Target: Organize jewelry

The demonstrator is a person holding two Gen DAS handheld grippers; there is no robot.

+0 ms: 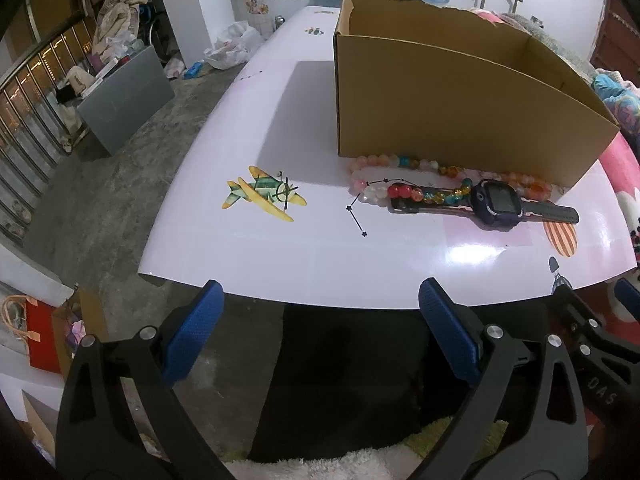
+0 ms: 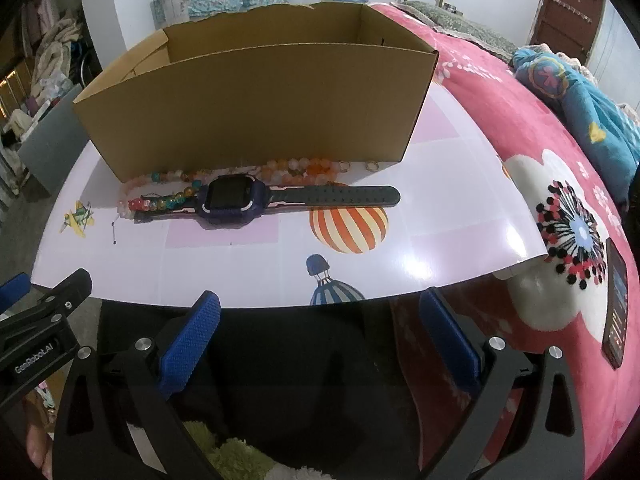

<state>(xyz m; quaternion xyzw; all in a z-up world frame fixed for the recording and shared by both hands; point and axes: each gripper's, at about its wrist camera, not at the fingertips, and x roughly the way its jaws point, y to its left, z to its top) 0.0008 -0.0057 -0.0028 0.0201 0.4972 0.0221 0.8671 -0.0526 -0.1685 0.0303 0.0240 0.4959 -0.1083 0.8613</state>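
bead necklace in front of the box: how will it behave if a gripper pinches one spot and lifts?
The bead necklace is probably floppy: its strand curves loosely, so the rest would dangle. Glossy round beads may slip. It lies against the watch, which might get dragged.

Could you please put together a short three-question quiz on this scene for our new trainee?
1. True or false: the watch already lies inside the cardboard box.
2. What lies between the watch and the box's front wall? A) a spoon B) beaded bracelets C) a phone
3. Are the left gripper and right gripper holding anything?

Key:
1. False; it lies flat on the table in front of the box.
2. B, the beaded bracelets.
3. No; both are open and empty, at the table's near edge.
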